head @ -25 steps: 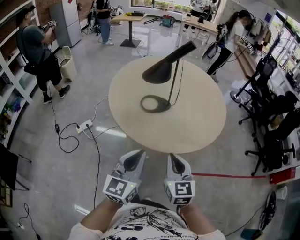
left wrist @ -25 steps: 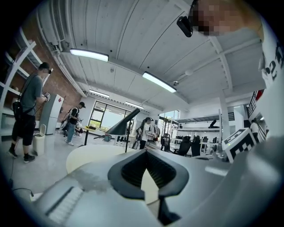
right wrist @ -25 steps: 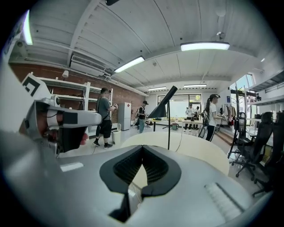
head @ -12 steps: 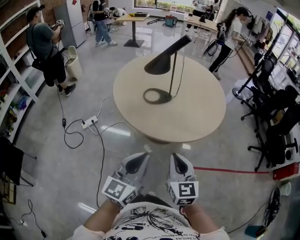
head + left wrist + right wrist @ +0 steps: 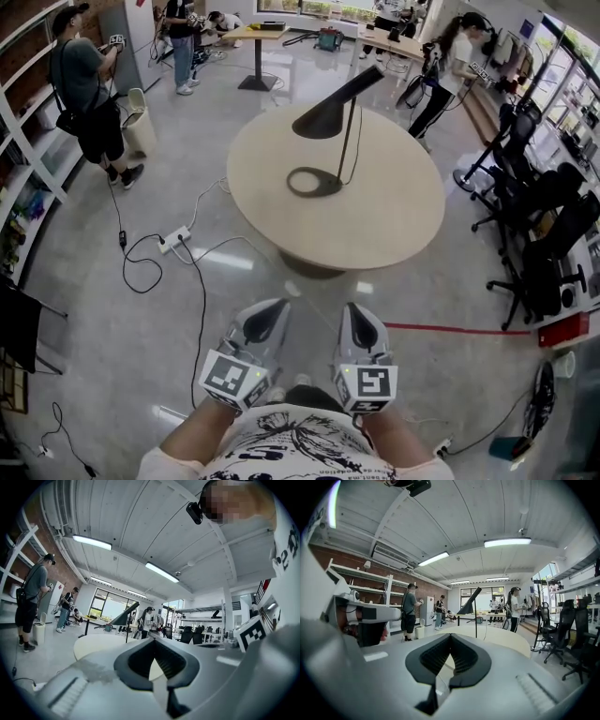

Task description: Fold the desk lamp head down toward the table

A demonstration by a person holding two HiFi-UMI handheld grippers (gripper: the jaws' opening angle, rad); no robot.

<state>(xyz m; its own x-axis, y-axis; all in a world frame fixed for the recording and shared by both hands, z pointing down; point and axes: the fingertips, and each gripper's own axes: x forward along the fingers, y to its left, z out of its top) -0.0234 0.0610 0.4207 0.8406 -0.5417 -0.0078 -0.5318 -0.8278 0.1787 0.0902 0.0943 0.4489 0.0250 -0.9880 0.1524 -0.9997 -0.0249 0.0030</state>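
We're standing off the round counter (image 5: pixel 394 234), left gripper (image 5: pixel 269 317) and right gripper (image 5: pixel 355 319) fingers clenched empty; we're thinking step in, then ease the desk lamp head (image 5: pixel 330 114) down

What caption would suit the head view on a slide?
Left gripper and right gripper, both shut, held short of a round table bearing an upright desk lamp.

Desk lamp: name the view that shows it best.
Head view: the whole desk lamp shows from above, with its ring base, stem and raised shade, on the table. Both gripper views show it small, far, side-on.
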